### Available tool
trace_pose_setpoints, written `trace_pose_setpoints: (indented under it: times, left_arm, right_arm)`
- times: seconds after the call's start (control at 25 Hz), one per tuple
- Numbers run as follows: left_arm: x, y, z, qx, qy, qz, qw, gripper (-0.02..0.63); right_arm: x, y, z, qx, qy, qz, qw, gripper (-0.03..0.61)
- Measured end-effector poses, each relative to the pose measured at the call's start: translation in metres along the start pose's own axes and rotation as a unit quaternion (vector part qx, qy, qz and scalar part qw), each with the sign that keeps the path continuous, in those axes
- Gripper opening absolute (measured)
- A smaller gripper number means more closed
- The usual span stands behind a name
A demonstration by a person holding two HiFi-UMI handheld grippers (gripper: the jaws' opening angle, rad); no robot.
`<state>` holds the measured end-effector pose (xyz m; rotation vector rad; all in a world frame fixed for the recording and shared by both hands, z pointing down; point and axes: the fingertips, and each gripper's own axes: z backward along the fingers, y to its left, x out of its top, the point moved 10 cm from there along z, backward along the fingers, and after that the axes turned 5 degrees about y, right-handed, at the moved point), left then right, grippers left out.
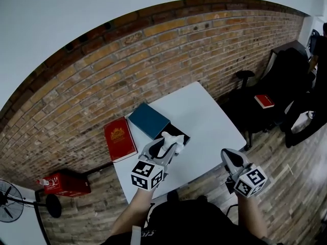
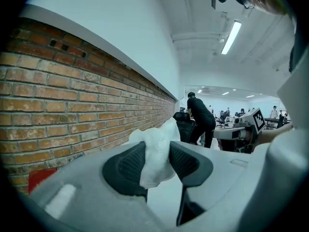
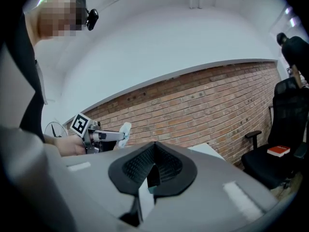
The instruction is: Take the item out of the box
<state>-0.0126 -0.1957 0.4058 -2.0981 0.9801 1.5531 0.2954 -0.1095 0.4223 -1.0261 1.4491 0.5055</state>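
Observation:
My left gripper is shut on a white crumpled item, held just above a black open box near the middle of the white table. In the left gripper view the white item is pinched between the two dark pads and sticks up above them. A blue lid lies beside the box, toward the brick wall. My right gripper hovers off the table's near right edge; its pads are pressed together with nothing between them. The right gripper view also shows the left gripper holding the item.
A red book lies on the table's left edge. A black office chair with a red book on its seat stands at the right. A red box and a fan are on the floor at left. A person stands far off.

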Motion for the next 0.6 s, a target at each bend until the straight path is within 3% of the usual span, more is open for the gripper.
trace_pose_setpoints:
  times: [0.6]
  left_arm:
    - [0.0075, 0.004, -0.0061, -0.001, -0.006, -0.004, 1.0, 0.161]
  right_arm:
    - [-0.0027, -0.0085, -0.0019, -0.004, -0.01, -0.024, 1.0, -0.002]
